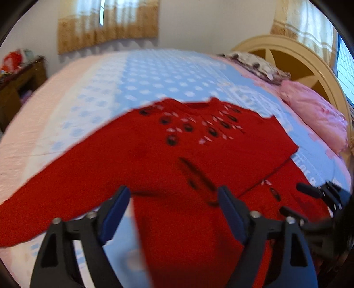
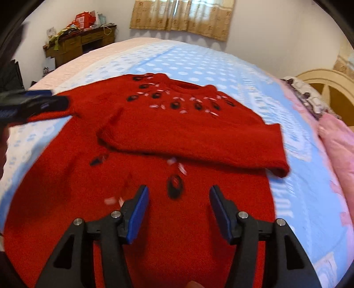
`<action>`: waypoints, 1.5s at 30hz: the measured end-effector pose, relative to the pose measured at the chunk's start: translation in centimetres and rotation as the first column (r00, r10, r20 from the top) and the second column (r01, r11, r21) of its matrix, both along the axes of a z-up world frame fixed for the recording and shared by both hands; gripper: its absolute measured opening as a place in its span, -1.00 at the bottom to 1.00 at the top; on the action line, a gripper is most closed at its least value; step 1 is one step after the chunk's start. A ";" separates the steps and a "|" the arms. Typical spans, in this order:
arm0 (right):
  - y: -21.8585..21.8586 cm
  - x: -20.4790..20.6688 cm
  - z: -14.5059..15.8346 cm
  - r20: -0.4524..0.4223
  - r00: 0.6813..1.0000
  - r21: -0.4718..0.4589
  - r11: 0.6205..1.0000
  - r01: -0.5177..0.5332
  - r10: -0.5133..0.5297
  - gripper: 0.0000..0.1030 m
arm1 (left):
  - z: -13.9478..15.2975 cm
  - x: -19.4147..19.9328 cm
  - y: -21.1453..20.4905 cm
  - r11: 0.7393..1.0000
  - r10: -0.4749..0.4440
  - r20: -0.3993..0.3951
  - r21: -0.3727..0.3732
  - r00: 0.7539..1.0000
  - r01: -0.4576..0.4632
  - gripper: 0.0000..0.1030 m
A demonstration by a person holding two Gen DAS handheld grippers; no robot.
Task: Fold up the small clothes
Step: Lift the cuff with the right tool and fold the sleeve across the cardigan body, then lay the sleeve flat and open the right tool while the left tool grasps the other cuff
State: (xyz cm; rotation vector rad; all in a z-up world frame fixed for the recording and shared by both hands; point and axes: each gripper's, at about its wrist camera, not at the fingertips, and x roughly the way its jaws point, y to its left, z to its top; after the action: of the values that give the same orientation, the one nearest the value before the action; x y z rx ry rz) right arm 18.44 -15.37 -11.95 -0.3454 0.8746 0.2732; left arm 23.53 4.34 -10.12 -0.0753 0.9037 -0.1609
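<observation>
Home bedroom: bed (image 2: 199,64) w/ headboard (image 1: 298,57), curtains (image 2: 181,17).

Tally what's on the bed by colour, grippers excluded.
Red: 1, the sweater, one sleeve folded across its chest.
Pink: 1, the pillow.
Dark patterned: 1, a cloth near the headboard; what it is cannot be told.
Total: 3.

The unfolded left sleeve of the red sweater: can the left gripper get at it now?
Probably yes. The left gripper hangs open over the red sweater, and the left sleeve lies flat on the bed with nothing on top of it.
</observation>
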 end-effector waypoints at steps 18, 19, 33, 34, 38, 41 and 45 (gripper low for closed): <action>-0.1 -3.4 -1.0 0.096 0.995 -0.045 0.999 -0.023 0.027 0.18 | 0.6 3.3 -1.6 0.999 -0.010 -0.016 -0.046 1.000 0.009 -0.86; -0.1 -3.3 -1.0 0.093 0.995 -0.043 0.999 -0.023 0.027 0.18 | 1.3 3.0 -1.2 0.999 -0.007 -0.002 -0.052 1.000 0.007 -0.86; 0.3 -3.8 -1.4 0.109 0.994 -0.080 0.997 -0.021 0.029 0.18 | 2.6 2.7 4.4 0.993 0.101 0.024 -0.059 0.995 -0.099 -0.86; 0.3 -3.8 -1.5 0.110 0.993 -0.082 0.996 -0.020 0.029 0.18 | 2.2 2.8 4.8 0.993 0.111 0.011 -0.053 0.994 -0.110 -0.86; 0.6 -3.9 -1.7 0.112 0.993 -0.099 0.995 -0.021 0.032 0.19 | 0.3 3.2 5.9 0.986 0.160 -0.036 -0.034 0.986 -0.161 -0.86; 0.7 -3.9 -1.9 0.112 0.993 -0.109 0.994 -0.019 0.032 0.21 | -1.2 3.3 6.7 0.980 0.196 -0.065 -0.032 0.978 -0.199 -0.86; 0.7 -4.0 -2.0 0.115 0.993 -0.107 0.994 -0.007 0.019 0.27 | -2.8 2.9 6.9 0.978 0.201 -0.095 -0.037 0.975 -0.205 -0.86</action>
State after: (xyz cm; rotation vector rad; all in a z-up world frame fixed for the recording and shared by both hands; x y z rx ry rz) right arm 14.46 -14.67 -13.91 -0.4615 0.7746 0.2168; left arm 26.38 11.23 -12.94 -0.2193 0.9768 0.0119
